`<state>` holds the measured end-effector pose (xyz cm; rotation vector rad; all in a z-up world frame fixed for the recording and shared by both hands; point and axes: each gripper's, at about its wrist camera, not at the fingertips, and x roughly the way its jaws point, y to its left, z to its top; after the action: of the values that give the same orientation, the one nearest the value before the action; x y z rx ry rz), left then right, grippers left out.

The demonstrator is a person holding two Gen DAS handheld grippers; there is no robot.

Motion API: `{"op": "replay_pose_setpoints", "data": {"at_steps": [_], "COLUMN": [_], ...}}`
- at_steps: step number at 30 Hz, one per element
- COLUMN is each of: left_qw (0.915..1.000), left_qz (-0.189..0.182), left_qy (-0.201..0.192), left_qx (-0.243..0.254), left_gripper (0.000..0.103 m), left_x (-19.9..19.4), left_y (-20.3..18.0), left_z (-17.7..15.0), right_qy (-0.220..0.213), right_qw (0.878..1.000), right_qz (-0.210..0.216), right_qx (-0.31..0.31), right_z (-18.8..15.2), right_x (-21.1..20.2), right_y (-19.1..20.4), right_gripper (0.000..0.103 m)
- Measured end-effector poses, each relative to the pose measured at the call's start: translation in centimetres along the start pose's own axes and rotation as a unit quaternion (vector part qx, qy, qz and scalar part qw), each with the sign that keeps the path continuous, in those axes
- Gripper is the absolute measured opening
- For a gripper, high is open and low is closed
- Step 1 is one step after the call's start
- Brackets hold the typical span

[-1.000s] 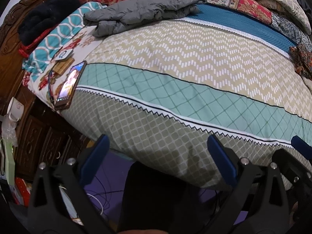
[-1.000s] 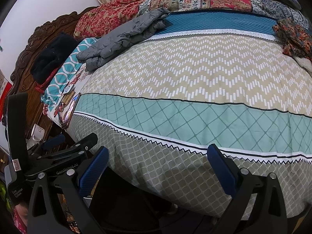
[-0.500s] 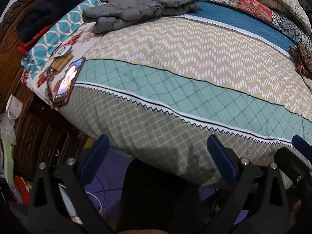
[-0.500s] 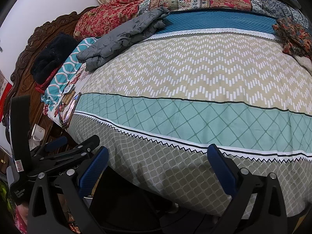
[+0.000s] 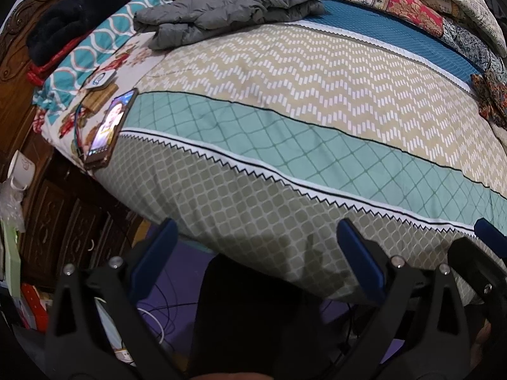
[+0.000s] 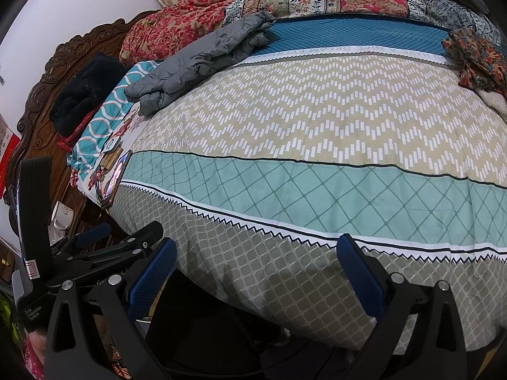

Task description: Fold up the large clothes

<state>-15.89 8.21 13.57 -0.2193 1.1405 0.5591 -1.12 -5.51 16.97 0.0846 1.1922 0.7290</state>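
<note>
Gray jacket [image 5: 231, 6] lies bunched at the far side of the bed [image 5: 317, 133], beside the headboard pillows, not yet folded or touched. Left claw [image 5: 256, 247] and right claw [image 6: 256, 262], both spread wide and empty, hover at the bed's near edge, so all folding remains.
</note>
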Motion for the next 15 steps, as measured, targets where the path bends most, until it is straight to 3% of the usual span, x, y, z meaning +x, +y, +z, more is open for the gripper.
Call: {"op": "replay_pose_setpoints", "data": {"at_steps": [15], "left_qw": [1.0000], "left_qz": [0.000], "left_qy": [0.001], "left_qx": [0.001], "left_gripper": [0.097], "left_x": [-0.07], "left_y": [-0.11], "left_z": [-0.05], "right_qy": [0.002], "right_qw": [1.000], "right_qz": [0.000], "right_qx": [0.002], "right_z": [-0.04], "right_x": [0.05], "right_y": [-0.04], "right_gripper": [0.025]}}
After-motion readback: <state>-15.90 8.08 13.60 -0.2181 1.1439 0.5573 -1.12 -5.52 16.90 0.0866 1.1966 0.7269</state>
